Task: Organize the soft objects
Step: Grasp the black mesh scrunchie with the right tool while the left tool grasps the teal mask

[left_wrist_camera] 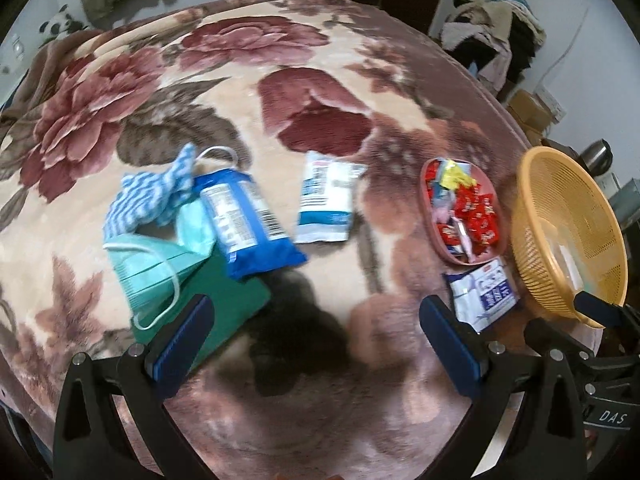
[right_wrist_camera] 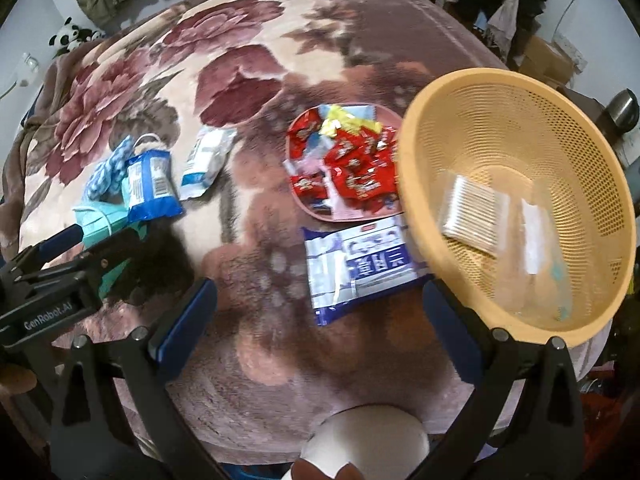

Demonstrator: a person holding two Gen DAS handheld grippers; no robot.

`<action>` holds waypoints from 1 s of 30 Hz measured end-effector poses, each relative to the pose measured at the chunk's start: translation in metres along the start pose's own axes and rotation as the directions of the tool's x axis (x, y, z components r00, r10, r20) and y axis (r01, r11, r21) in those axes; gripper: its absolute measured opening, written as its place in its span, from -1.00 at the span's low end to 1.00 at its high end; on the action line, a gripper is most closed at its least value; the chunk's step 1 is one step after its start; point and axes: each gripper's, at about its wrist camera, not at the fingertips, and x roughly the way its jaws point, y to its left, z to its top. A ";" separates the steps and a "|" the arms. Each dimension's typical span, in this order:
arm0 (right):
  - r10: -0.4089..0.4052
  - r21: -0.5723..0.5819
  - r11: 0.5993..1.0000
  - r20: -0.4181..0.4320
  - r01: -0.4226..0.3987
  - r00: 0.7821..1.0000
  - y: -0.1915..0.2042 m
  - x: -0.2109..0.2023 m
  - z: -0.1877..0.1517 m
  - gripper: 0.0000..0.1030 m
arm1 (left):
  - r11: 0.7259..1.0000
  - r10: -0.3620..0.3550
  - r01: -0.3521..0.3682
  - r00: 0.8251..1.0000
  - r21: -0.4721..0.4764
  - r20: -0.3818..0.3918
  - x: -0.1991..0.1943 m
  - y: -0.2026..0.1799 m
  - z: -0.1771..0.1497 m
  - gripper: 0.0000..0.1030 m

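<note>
Grippers, left [left_wrist_camera: 316, 344] and right [right_wrist_camera: 320, 320], both spread wide and empty; basket [right_wrist_camera: 416, 152] rim hides right fingertip, contents blurred

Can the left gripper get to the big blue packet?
Probably yes. The left gripper is open and empty, and the blue packet lies on top of the masks with nothing covering it.

A blue wipes pack [left_wrist_camera: 250, 222], green masks [left_wrist_camera: 154, 270] and a striped cloth [left_wrist_camera: 150, 196] lie bunched ahead of the left gripper [left_wrist_camera: 316, 346].
</note>
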 end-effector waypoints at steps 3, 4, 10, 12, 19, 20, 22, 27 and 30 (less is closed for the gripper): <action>0.000 -0.013 1.000 -0.004 0.000 1.000 0.009 0.003 -0.001 1.00 | 1.000 0.007 -0.007 1.000 -0.020 0.001 -0.001 0.015 -0.003 0.99; 0.002 -0.015 1.000 -0.006 -0.002 1.000 0.012 0.004 0.000 1.00 | 1.000 0.009 -0.009 1.000 -0.024 0.001 -0.001 0.019 -0.003 0.99; 0.005 -0.036 0.999 -0.006 -0.005 1.000 0.028 0.007 -0.004 1.00 | 0.997 0.025 -0.025 1.000 -0.066 0.001 -0.001 0.049 -0.010 0.99; 0.016 -0.039 0.999 -0.001 -0.016 1.000 0.031 0.007 -0.004 1.00 | 0.996 0.028 -0.028 1.000 -0.082 0.003 -0.002 0.059 -0.012 0.99; 0.088 -0.049 0.995 0.039 -0.086 0.995 0.045 0.012 -0.011 1.00 | 0.987 0.046 -0.044 0.999 -0.154 0.008 -0.003 0.098 -0.027 0.99; 0.104 -0.045 0.994 0.051 -0.102 0.993 0.048 0.014 -0.013 1.00 | 0.985 0.046 -0.044 0.999 -0.165 0.009 -0.004 0.103 -0.029 0.99; 0.112 -0.036 0.993 0.065 -0.110 0.992 0.052 0.017 -0.014 1.00 | 0.980 0.054 -0.050 0.998 -0.195 0.017 -0.006 0.115 -0.033 0.99; 0.154 -0.013 0.988 0.065 -0.154 0.986 0.064 0.025 -0.016 1.00 | 0.973 0.078 -0.067 0.996 -0.222 0.039 -0.012 0.135 -0.040 0.99; 0.166 -0.029 0.986 0.053 -0.164 0.985 0.077 0.032 -0.020 1.00 | 0.970 0.100 -0.087 0.994 -0.227 0.046 -0.016 0.145 -0.043 0.99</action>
